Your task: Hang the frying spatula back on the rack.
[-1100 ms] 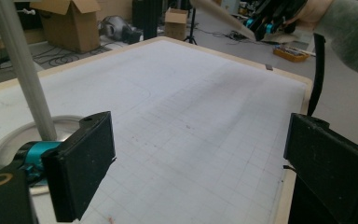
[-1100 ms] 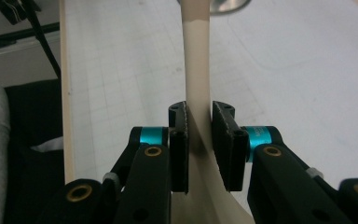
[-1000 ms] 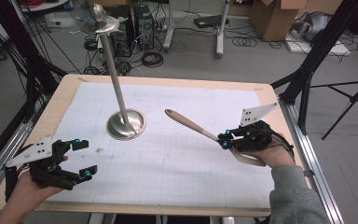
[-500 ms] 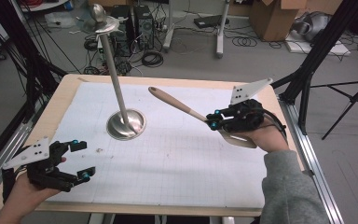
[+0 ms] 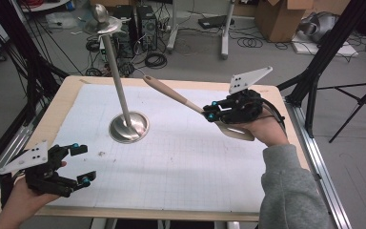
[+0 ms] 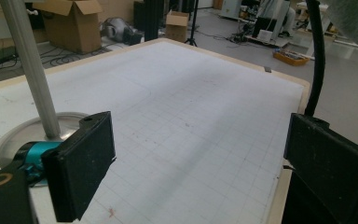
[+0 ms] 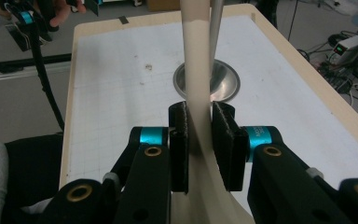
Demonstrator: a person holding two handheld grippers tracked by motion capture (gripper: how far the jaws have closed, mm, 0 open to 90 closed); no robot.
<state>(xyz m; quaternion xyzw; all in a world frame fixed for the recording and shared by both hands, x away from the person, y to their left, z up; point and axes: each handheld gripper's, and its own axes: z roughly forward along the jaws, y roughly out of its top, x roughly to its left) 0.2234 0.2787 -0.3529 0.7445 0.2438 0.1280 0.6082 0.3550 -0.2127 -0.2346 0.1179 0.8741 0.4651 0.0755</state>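
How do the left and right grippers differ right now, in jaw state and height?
The right gripper is shut on the wooden spatula, its handle clamped between the pads; the left gripper stands open with nothing between its jaws. The right gripper is raised above the table, the spatula pointing toward the metal stand; the left gripper sits low near the table's front corner. Both are hand-held, black, with teal fittings.

Right tongs point(image 5: 213, 112) lifted clamped wooden spoon point(image 5: 171, 93) higher, handle tip now nearer metal stand point(image 5: 119, 90).
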